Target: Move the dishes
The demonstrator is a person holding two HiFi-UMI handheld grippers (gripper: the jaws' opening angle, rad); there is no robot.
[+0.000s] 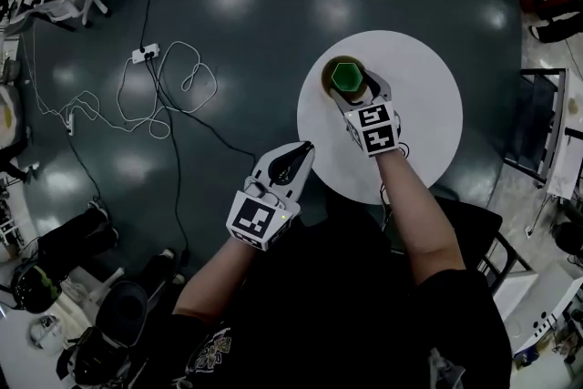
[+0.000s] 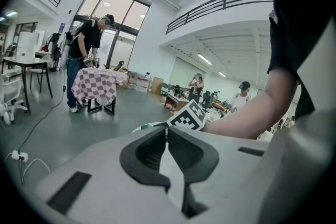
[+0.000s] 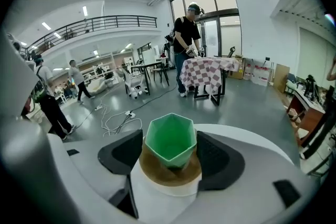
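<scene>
**Forearms [image 1: 414,214] and two hand-held grippers above one round table [image 1: 428,141]**

Dark glossy floor [image 1: 228,23] fills most of the head view, and the single white table stands on it at right of centre. Two grippers are in view. At the table's near-left rim hangs the left gripper [image 1: 305,148], its jaws pressed together with nothing between them. Over the table top reaches the right gripper [image 1: 358,89], its jaws spread wide on either side of the dishes and its pads clear of them. One brown saucer [image 3: 170,174] sits toward the far-left part of the table. It carries one green faceted cup [image 3: 170,139], upright, with an empty interior. A pale ring [image 3: 168,190] under the saucer may be a second plate or simply the table top; the right gripper view does not settle it. One white power strip [image 1: 145,54] with a looped white cable [image 1: 187,73] lies on the floor, well apart to the left.
</scene>
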